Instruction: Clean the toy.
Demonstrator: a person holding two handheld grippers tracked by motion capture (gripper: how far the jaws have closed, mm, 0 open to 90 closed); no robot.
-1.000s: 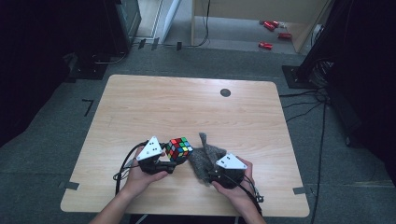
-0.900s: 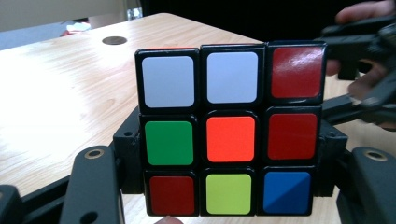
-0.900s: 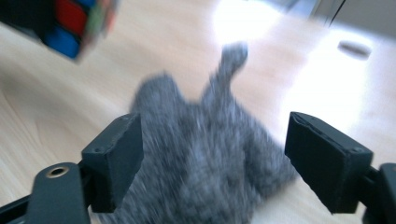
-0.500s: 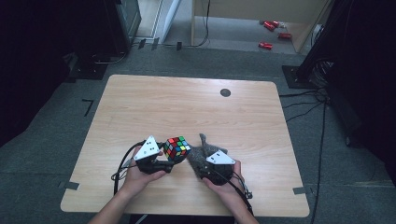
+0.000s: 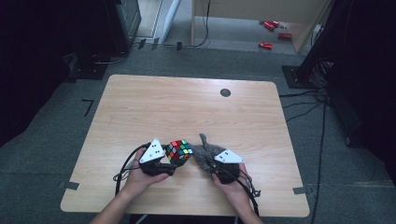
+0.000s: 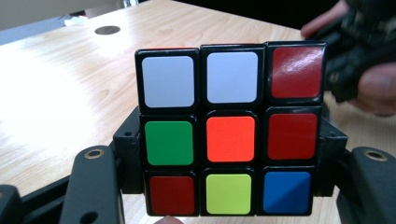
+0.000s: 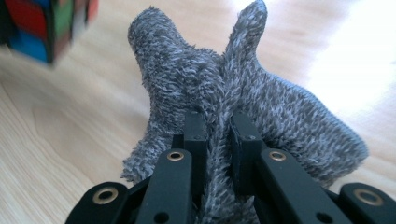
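While the right gripper (image 7: 219, 135) has just been closing and now pinches a fold of the soft, fuzzy grey cloth (image 7: 261, 107) near the table's (image 5: 154, 102) front edge, that limp, light fabric probably handles best bunched. Just left, the left gripper (image 5: 173, 161) clamps the rigid, smooth multicoloured 3-by-3 puzzle cube (image 6: 231, 137) by 2 opposite flat faces, likely its safest hold.

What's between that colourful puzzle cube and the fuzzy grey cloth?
Nothing: in the high view the cube and the cloth sit close together, with just a sliver of bare table.
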